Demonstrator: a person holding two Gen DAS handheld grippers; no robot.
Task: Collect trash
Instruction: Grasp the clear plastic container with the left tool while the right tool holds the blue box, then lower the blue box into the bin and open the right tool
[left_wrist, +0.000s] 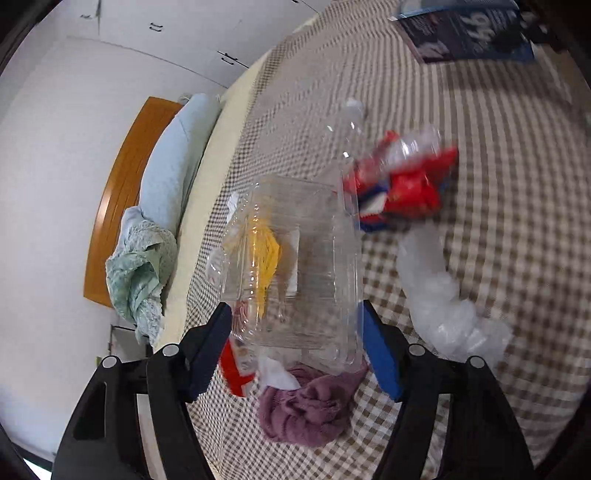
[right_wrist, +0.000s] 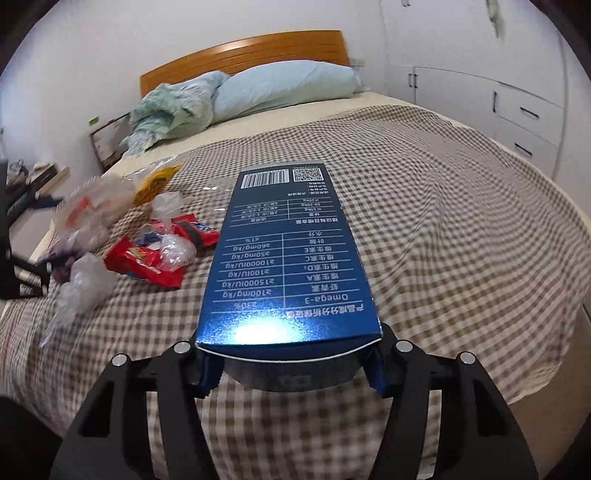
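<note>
My left gripper (left_wrist: 295, 339) is shut on a clear plastic clamshell container (left_wrist: 295, 266), held above the checked bedspread (left_wrist: 498, 240). Below it lie a red snack wrapper (left_wrist: 406, 184), a yellow wrapper (left_wrist: 264, 251), crumpled clear plastic (left_wrist: 443, 306) and a purple cloth (left_wrist: 306, 406). My right gripper (right_wrist: 291, 365) is shut on a blue printed carton (right_wrist: 284, 258), held flat above the bed. In the right wrist view the red wrappers (right_wrist: 147, 262), clear plastic bits (right_wrist: 85, 284) and the blurred clamshell (right_wrist: 92, 210) sit at the left. The carton also shows in the left wrist view (left_wrist: 469, 33).
A light blue pillow (right_wrist: 288, 88) and a crumpled green blanket (right_wrist: 170, 110) lie by the wooden headboard (right_wrist: 243, 51). White cupboards (right_wrist: 517, 110) stand to the right of the bed. A bedside table (right_wrist: 107, 144) and floor clutter are at the left.
</note>
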